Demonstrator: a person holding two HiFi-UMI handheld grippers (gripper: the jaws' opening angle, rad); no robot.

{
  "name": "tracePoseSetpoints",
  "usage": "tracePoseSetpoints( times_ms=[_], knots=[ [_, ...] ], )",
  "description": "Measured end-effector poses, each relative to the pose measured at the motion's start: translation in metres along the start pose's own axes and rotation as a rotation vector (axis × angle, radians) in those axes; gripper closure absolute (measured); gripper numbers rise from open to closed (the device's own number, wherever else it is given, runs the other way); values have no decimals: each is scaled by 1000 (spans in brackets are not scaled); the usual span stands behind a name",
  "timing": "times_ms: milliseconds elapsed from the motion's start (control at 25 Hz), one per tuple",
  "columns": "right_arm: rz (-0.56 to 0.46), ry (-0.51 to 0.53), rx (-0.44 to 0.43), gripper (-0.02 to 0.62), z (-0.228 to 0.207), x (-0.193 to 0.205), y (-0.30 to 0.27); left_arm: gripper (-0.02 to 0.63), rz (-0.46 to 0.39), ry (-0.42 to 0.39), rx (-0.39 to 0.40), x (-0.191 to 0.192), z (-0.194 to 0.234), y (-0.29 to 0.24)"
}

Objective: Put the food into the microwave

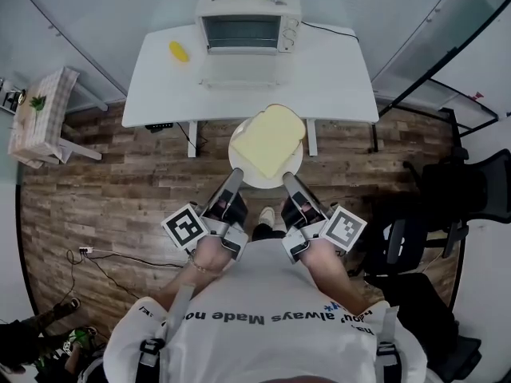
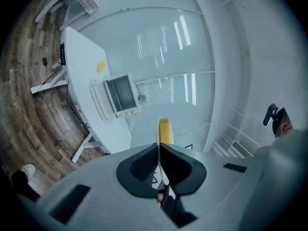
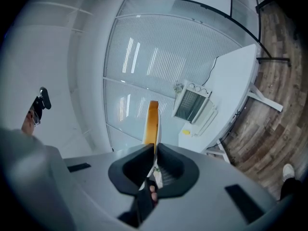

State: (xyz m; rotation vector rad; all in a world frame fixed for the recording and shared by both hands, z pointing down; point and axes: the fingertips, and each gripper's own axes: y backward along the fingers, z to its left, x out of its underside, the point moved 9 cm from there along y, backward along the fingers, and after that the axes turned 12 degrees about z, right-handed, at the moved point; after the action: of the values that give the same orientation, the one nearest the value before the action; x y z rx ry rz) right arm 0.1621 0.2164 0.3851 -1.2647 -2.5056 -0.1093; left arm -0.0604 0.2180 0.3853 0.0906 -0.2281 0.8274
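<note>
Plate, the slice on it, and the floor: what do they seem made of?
The plate: white, thin, smooth rim; ceramic or hard plastic, can't tell which. The bread slice: pale yellow face, darker orange crust edge, very flat and even; possibly a foam or plastic model. The floor: brown wood or wood-look planks, grain and staggered joints.

Microwave (image 1: 247,30) sitting back-centre on table (image 1: 343,78), small item (image 1: 179,51) lying left of it. Plate (image 1: 239,166) carrying bread (image 1: 270,140) hanging before the table, left gripper (image 1: 235,175) and right gripper (image 1: 288,179) clamping its near rim.
</note>
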Motion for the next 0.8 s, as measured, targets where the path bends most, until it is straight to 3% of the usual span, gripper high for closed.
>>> tracePoseSetpoints(
  times_ms=[280,800],
  knots=[
    [17,11,-5,574,-21,-49,2,589,-21,4,-6,-3,5,-50],
    [24,9,5,574,-43,-91,-29,589,-26,14,-10,-36,24,-89]
  ],
)
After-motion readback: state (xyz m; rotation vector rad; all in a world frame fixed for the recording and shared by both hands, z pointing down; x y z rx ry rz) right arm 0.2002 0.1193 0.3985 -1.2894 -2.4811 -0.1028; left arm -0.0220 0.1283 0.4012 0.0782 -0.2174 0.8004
